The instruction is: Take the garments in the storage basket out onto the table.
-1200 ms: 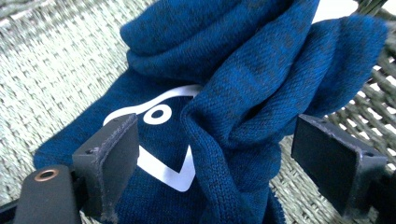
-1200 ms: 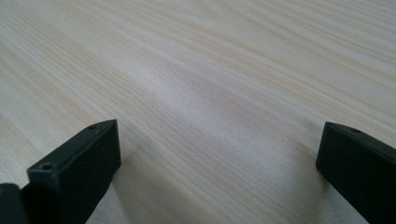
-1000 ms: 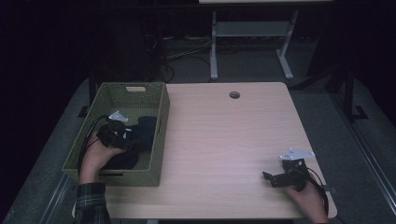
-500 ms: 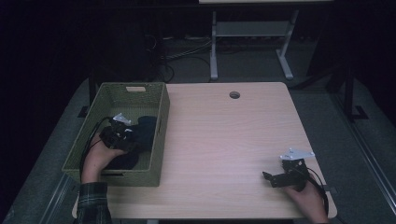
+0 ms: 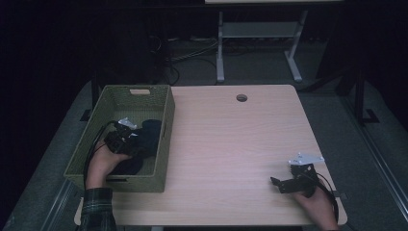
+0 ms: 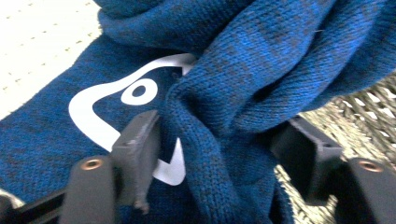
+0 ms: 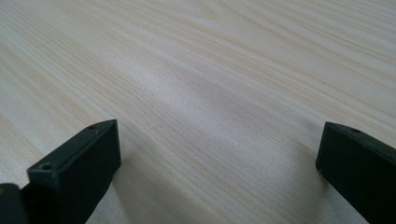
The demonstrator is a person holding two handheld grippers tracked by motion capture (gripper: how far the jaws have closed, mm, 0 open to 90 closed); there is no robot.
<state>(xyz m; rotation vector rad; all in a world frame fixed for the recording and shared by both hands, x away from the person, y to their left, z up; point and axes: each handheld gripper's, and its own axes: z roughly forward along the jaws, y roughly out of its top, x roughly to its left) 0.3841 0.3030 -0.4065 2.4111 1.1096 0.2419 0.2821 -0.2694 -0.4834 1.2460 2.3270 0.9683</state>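
A light wooden desk carries a green woven basket along its left edge, the basket's long side running from the far left corner toward the near one, with a slot handle at its far end. Inside the basket lies a dark blue knitted garment, bunched in the middle and near part of the basket floor. The left gripper is down inside the basket, held by the person's left hand, whose plaid sleeve comes in over the desk's near left corner. In the left gripper view the blue knit shows a white printed mark and a raised fold that stands between the two black jaws; the jaws are set fairly wide, one at each side of the fold, and the fold seems to touch both inner faces, though it is hard to tell whether they are pressing it or only resting against it. The basket's weave shows at the right of that view. The right gripper sits low over the desk near its near right corner, held by the right hand, with a grey plate on top and a cable trailing toward the near edge. In the right gripper view its jaws stand wide apart with bare wood grain between them, holding nothing. A round cable hole lies near the far edge of the desk.
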